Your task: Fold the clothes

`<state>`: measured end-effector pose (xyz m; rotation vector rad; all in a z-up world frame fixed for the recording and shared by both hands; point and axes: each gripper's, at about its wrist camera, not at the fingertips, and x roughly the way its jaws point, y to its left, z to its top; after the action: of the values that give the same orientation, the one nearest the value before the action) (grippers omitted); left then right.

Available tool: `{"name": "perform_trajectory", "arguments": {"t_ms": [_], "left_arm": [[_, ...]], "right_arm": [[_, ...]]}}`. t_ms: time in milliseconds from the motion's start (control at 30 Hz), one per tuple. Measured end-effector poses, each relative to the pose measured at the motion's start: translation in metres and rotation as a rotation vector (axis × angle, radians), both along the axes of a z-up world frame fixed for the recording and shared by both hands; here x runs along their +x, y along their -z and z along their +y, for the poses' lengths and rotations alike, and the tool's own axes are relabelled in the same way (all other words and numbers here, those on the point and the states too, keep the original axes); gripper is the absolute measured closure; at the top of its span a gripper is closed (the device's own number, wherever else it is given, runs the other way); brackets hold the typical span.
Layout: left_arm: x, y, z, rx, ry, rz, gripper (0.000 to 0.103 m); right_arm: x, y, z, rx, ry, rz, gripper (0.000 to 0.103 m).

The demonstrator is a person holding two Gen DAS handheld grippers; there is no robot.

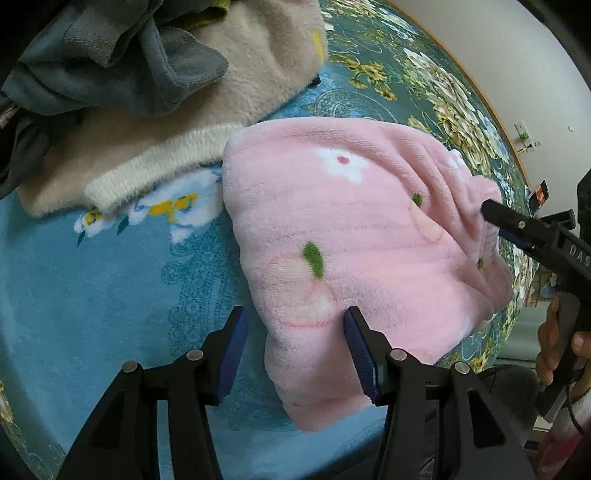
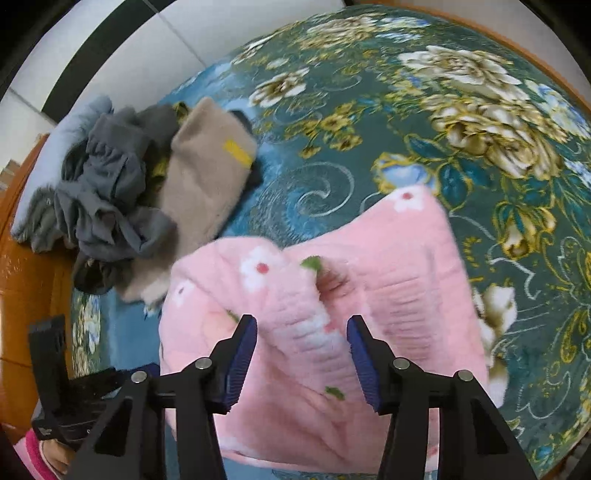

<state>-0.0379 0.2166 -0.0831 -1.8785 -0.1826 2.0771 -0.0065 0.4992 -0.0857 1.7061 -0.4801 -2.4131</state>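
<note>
Pink fleece garment [image 1: 332,236] with white flowers and green leaves lies folded on the floral bedspread [image 1: 92,280], toward its right side, on the blue middle patch with one end over the dark green border.

Left gripper [image 1: 295,332]: spread, pointing steeply down at the near edge of the pink garment. Right-hand finger [image 1: 360,347] sits on the fleece; the left-hand one is over bare bedspread. The garment's corner sits in the gap, pads not pressing it from both sides. No pinch.

Right gripper [image 2: 301,341]: about half spread, over the far end of the same garment. A raised ridge of ribbed pink cuff [image 2: 317,332] runs up between the pads. The right wrist view is motion-blurred, so contact is hard to judge; there looks to be a gap on both sides, so probably not clamped. In the left wrist view its black tip [image 1: 493,210] pokes into bunched fleece at the garment's far right edge, and a hand [image 1: 565,343] grips its handle.

Rest of the pile: beige fuzzy sweater [image 1: 207,110] with cream ribbed hem just beside the pink garment's upper left corner, looks to be touching. Grey crumpled clothes [image 2: 110,199] heaped on top of the sweater, toward the bed's back left corner. Wooden bed frame [image 2: 33,266] along the left edge, white wall [image 2: 147,33] behind.
</note>
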Motion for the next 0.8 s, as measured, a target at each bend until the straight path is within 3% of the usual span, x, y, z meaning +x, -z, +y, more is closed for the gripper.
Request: {"name": "perform_trajectory", "arguments": {"t_ms": [100,233,400,667,800], "left_arm": [[0.000,0.000,0.000,0.000,0.001,0.007,0.048],[0.001,-0.002,0.002,-0.009,0.011,0.026,0.048],[0.002,-0.005,0.003,-0.014,0.027,0.046,0.048],[0.002,-0.009,0.006,0.005,0.053,0.063,0.048],[0.002,-0.006,0.010,0.003,0.068,0.054,0.048]], "right_arm": [[0.004,0.004,-0.009,0.016,-0.028,-0.010,0.050],[0.010,0.007,-0.003,0.024,-0.006,-0.027,0.075],[0.017,0.002,0.015,-0.015,0.072,-0.019,0.088],[0.019,-0.037,0.055,-0.060,0.194,0.081,0.093],[0.012,-0.021,0.067,-0.041,0.237,0.017,0.093]]}}
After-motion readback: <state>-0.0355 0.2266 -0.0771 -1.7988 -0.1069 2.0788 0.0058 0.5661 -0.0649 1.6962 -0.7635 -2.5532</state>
